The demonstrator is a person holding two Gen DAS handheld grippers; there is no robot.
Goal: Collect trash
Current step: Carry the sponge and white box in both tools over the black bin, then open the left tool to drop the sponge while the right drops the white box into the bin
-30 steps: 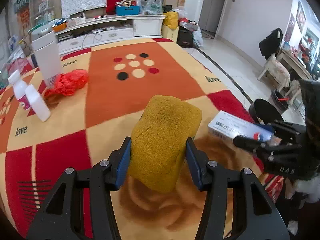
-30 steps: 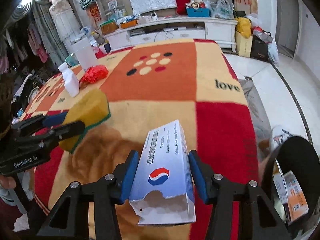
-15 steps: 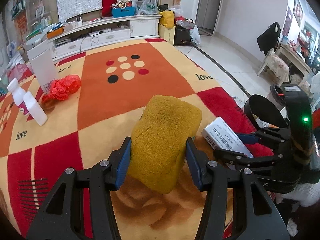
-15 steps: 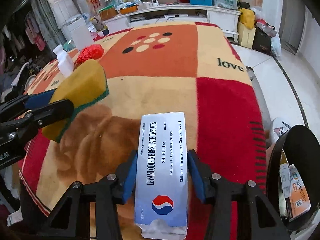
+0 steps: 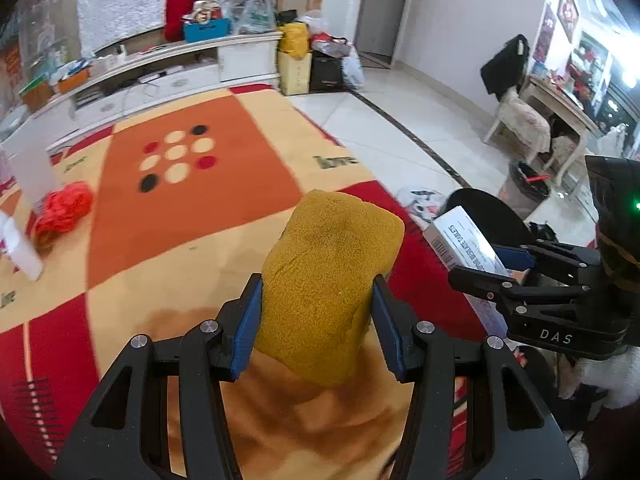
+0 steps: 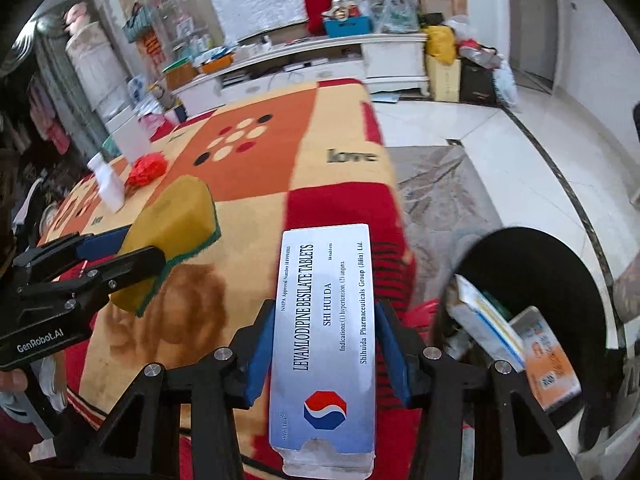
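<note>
Left wrist view: the left gripper (image 5: 318, 308) clamps a yellow sponge (image 5: 328, 276) between its blue pads, held above the patterned blanket (image 5: 192, 216) near its right edge. To the right, the right gripper (image 5: 494, 264) carries a tablet box (image 5: 466, 240) in front of the black bin (image 5: 484, 208).

Right wrist view: the right gripper (image 6: 324, 344) pinches the tablet box (image 6: 326, 320) lengthwise — over the blanket's (image 6: 340, 168) right edge, the bin (image 6: 532, 264) just beside it holding other cartons (image 6: 516, 336).

Patterned blanket (image 5: 192, 208), white TV cabinet (image 5: 168, 76), chair (image 5: 520, 120) nr wall.
</note>
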